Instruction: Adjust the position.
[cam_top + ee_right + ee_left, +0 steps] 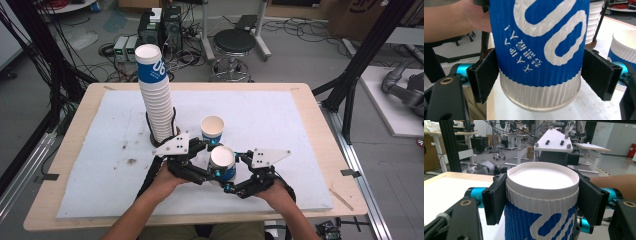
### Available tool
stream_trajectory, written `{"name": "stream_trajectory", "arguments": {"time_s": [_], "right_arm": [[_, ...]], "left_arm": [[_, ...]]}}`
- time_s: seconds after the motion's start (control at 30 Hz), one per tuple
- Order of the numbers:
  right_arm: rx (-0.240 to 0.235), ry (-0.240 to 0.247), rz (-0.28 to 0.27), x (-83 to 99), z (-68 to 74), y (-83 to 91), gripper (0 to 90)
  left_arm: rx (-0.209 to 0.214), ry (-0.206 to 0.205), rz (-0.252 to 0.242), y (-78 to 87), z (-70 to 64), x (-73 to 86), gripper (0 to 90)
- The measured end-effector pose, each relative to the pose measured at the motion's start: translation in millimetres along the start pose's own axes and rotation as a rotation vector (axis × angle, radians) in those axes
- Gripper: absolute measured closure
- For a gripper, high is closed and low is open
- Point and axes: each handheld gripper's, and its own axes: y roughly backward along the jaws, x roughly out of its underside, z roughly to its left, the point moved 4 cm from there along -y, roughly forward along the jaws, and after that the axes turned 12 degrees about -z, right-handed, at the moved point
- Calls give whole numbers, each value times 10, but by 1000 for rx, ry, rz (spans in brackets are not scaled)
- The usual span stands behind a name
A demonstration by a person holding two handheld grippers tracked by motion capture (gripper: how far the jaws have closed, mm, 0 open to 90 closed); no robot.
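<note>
The blue and white cup (222, 163) stands upright between both grippers, with the left gripper (204, 159) pinching its top and the right gripper (239, 172) pinching its bottom.

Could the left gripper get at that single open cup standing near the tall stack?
Probably not as things stand: the left gripper is clamped on another cup. The lone cup sits close with nothing between, once freed.
</note>
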Motion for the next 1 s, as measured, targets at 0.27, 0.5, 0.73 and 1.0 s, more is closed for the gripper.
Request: {"name": "stream_trajectory", "arguments": {"time_s": [0.27, 0.5, 0.73, 1.0], "right_arm": [[-18, 19, 8, -14, 9, 13, 239], [-18, 34, 31, -26, 0, 31, 288], [-16, 26, 65, 0, -14, 32, 289], [11, 41, 70, -38, -55, 110, 289]], "left_arm": [[9, 6, -3, 9, -7, -8, 308], [3, 21, 5, 20, 10, 0, 309], [-32, 28, 28, 29, 21, 22, 143], [-29, 35, 72, 163, 51, -41, 142]]}}
